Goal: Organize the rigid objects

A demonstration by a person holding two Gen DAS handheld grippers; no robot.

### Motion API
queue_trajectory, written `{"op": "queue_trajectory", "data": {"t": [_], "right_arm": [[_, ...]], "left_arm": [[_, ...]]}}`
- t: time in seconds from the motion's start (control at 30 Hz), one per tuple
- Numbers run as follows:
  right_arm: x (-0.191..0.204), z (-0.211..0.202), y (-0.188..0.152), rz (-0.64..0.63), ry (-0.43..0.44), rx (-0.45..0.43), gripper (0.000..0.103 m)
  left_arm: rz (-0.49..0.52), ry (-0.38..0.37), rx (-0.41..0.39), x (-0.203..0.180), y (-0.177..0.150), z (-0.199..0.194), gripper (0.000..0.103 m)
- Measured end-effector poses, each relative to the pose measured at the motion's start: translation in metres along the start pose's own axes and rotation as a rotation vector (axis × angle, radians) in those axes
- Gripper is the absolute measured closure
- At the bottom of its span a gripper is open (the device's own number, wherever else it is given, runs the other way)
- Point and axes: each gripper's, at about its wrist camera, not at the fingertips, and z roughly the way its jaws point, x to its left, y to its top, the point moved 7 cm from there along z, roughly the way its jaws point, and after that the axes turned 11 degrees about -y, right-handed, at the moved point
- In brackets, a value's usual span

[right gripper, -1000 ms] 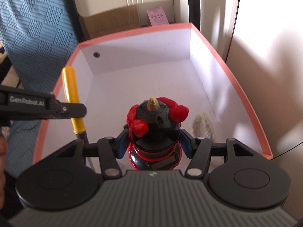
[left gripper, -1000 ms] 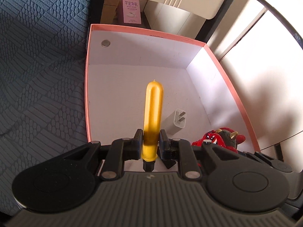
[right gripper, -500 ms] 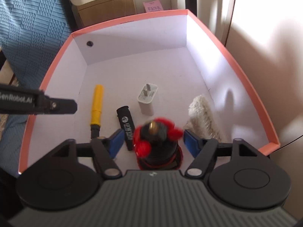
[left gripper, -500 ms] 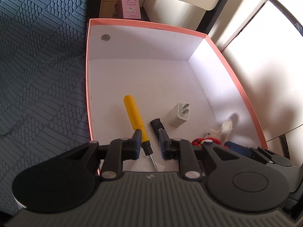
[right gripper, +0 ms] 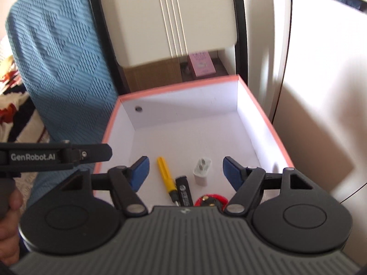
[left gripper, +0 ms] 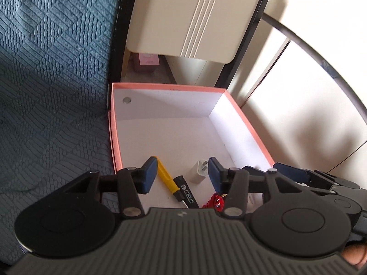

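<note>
A pink-rimmed white box (left gripper: 160,87) (right gripper: 183,87) holds a yellow-handled screwdriver (left gripper: 166,176) (right gripper: 166,174), a black stick (left gripper: 187,191) (right gripper: 184,190), a white plug adapter (left gripper: 199,171) (right gripper: 201,170) and a red and black figurine (left gripper: 216,201) (right gripper: 209,200), all near its front edge. My left gripper (left gripper: 183,174) is open and empty above the box's front. My right gripper (right gripper: 185,171) is open and empty above the same spot; it also shows in the left wrist view (left gripper: 289,171). The left gripper shows at the left of the right wrist view (right gripper: 91,153).
A blue textured cloth (left gripper: 52,80) (right gripper: 59,68) lies left of the box. A cream chair back (left gripper: 195,16) (right gripper: 169,13) with a black frame stands behind it. A small pink carton (right gripper: 201,65) sits beyond the box. A pale surface (left gripper: 298,114) lies to the right.
My left gripper let go of the screwdriver and my right let go of the figurine; both lie in the box. Both grippers opened wide and pulled back and up.
</note>
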Motion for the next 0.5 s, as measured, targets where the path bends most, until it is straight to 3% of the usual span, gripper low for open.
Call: {"op": "queue_trajectory", "data": {"t": [0.3,0.5], "right_arm": [[0.015,-0.063,0.019,0.002,0.044,-0.102,0.030],[0.024,-0.088,0.013,-0.027,0.044,-0.136,0.030]], "left_arm": [[0.053,-0.016,-0.118,-0.026,0.013,-0.080,0.048],[0.055,-0.040,-0.164,-0.035,0.007,-0.110,0.048]]}}
